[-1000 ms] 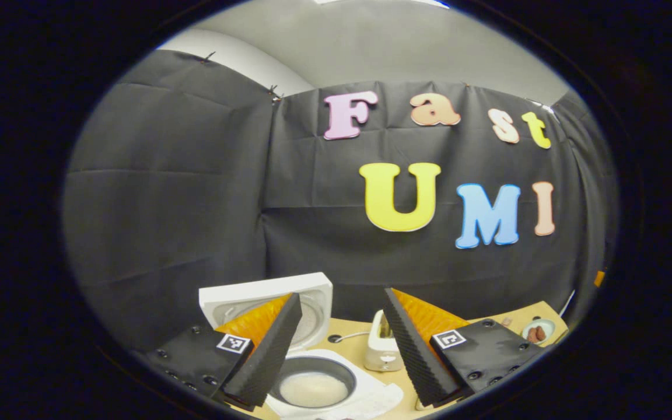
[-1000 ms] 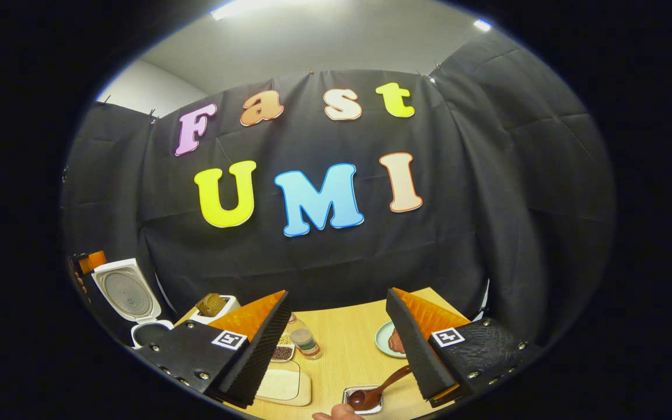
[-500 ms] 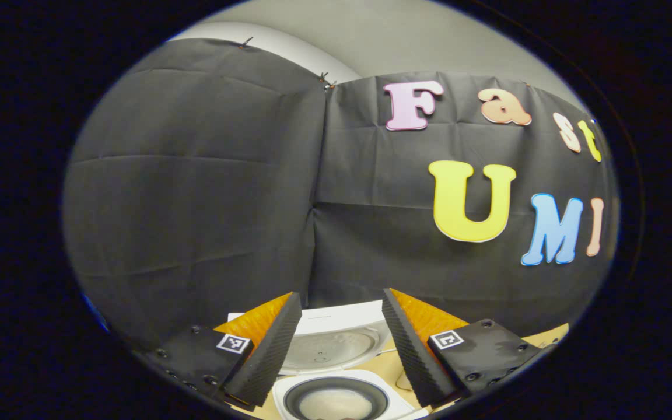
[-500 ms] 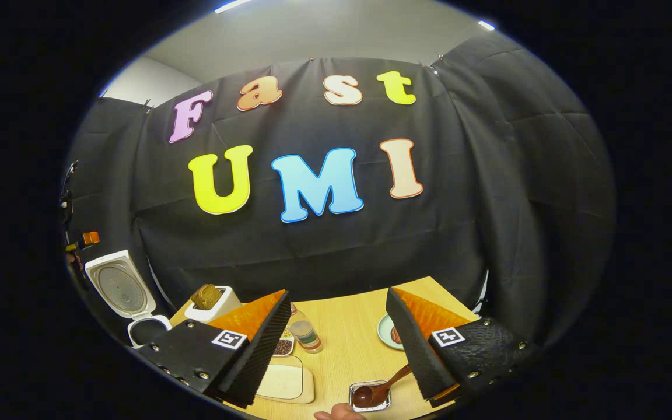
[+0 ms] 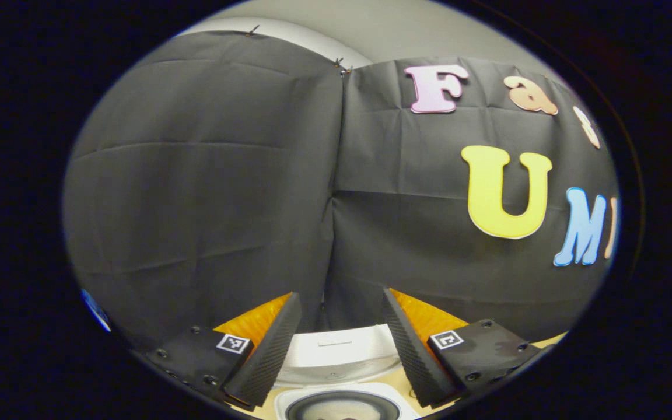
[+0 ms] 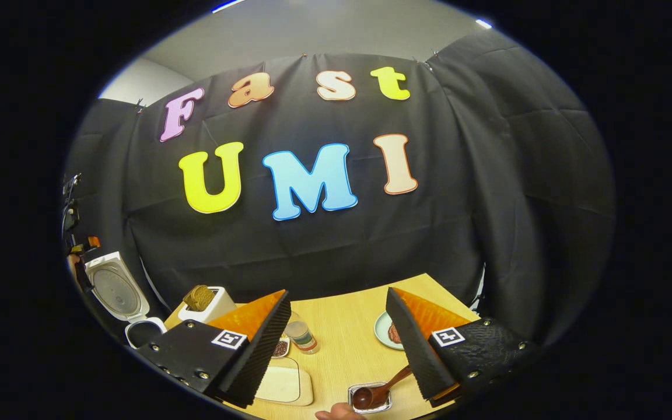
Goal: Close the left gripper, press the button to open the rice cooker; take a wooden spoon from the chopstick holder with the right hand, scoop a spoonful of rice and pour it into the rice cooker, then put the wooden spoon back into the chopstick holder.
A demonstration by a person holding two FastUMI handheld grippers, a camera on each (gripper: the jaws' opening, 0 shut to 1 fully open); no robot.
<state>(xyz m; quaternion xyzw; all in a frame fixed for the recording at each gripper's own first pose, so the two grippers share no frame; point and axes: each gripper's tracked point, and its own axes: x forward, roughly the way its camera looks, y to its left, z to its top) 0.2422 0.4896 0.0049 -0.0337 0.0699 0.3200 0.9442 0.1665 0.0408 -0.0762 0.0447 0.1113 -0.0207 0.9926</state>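
So the right gripper (image 6: 336,350) is sitting with its jaws spread and empty above the wooden spoon (image 6: 378,391), which is lying bowl-down in the small tray (image 6: 369,398) with its handle slanting up-right toward the nearer right finger, while the rice cooker (image 6: 123,300) is standing open far left.

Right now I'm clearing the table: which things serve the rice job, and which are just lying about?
Job: rice cooker, lid up; wooden spoon, bowl end in a small tray.
Lying about: toaster with bread; jar; plate; board.
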